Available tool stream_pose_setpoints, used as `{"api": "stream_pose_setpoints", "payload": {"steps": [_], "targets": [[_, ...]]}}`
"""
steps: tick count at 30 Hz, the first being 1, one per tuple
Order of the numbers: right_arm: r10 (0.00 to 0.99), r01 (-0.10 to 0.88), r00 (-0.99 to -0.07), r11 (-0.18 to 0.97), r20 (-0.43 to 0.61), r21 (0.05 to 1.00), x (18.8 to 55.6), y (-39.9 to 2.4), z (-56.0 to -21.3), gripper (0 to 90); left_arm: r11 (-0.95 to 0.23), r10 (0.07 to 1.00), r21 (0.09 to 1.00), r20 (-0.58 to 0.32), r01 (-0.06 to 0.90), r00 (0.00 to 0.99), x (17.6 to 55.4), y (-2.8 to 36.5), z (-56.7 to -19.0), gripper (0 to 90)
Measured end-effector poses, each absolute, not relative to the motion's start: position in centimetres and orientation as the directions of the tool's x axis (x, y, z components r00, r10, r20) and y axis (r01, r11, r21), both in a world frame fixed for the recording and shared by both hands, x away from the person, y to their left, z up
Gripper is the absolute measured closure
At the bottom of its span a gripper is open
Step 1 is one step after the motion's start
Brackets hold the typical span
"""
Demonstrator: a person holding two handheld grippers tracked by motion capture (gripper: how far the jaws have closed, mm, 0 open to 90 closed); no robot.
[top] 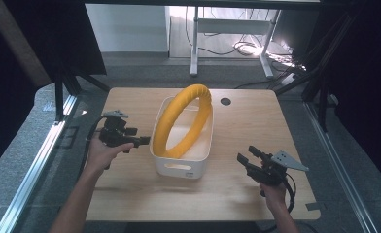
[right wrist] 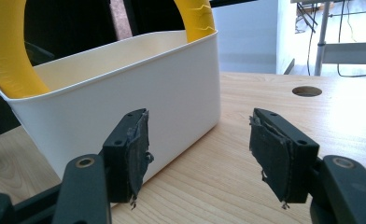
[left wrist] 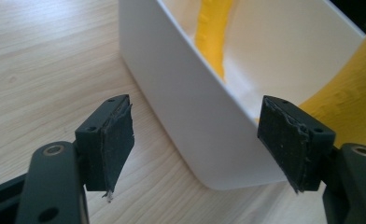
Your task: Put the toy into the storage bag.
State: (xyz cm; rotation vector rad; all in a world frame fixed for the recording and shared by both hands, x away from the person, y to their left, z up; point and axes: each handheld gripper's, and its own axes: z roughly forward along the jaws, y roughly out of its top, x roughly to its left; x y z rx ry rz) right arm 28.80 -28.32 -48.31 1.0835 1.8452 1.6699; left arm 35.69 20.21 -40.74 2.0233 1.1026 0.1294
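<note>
Black rubber pads, both my tongs gaping, empty: left gripper left of centre, right gripper lower right. Yellow foam-looking ring stands tilted in white plastic bin, mid-frame. Probably light, squashy; pinch its raised top arc.

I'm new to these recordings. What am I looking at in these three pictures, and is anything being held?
There is no robot here: a person holds hand-operated tongs in each hand at a light wooden table. The high view looks down from above the person's side, showing the left tongs and the right tongs. The other two pictures come from cameras riding on each pair of tongs, looking along their black jaws. On the table stands a white plastic rectangular bin, and a big yellow padded ring stands in it, leaning and rising above its rim. Both tongs are open and hold nothing. The left tongs are close to the bin's wall; the right tongs are farther off.
</note>
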Motion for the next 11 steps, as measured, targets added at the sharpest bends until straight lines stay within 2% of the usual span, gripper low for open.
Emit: {"api": "stream_pose_setpoints", "payload": {"steps": [11], "targets": [[0.774,0.266,-0.606,-0.021,0.184,0.964,28.85,-28.3,-48.52,36.9,-0.305,0.752,0.697,-0.242,0.649,0.613,35.38,20.31,-41.48,27.3]]}}
